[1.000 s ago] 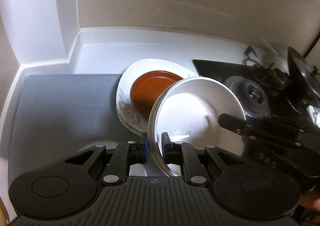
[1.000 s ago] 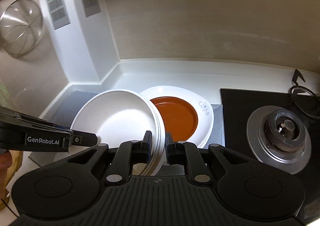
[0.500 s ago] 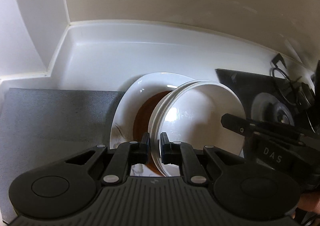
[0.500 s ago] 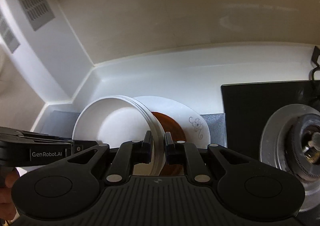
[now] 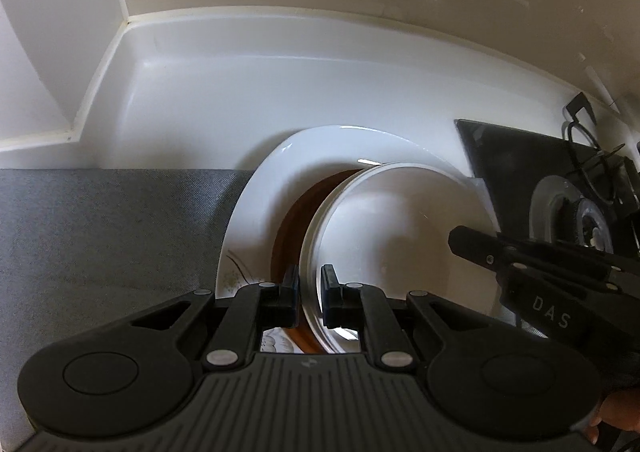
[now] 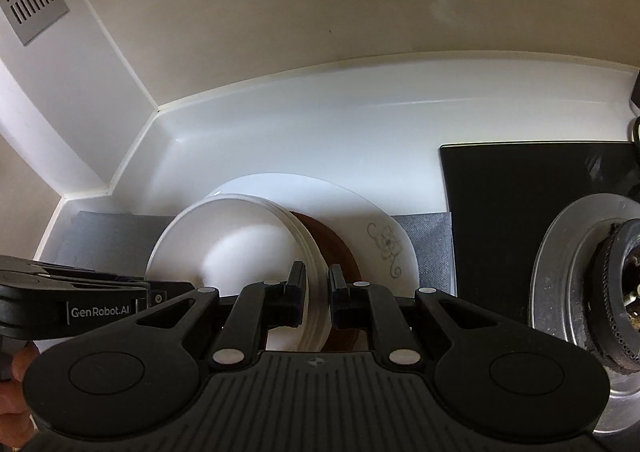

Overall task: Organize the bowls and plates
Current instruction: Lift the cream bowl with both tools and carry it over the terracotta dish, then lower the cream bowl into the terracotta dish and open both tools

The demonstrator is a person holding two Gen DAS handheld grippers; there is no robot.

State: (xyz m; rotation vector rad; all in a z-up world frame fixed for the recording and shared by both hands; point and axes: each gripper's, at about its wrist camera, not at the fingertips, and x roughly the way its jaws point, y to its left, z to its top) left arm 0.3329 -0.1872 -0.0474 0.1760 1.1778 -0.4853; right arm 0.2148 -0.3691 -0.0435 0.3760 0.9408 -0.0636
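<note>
Two grippers hold one stack of white bowls (image 5: 400,236) from both sides. The left gripper (image 5: 310,292) is pinched tight on the rim of the stack on one side. The right gripper (image 6: 316,292) is pinched tight on the rim on the other side. The stack is just above a brown plate (image 6: 340,252); whether they touch, I cannot tell. The brown plate sits inside a big white plate (image 6: 384,236) with a little flower drawn on it. The big plate lies on a grey mat (image 5: 100,244) on the white counter (image 5: 280,92). A black stove (image 6: 520,212) with a round burner (image 6: 600,272) is beside the plates.
</note>
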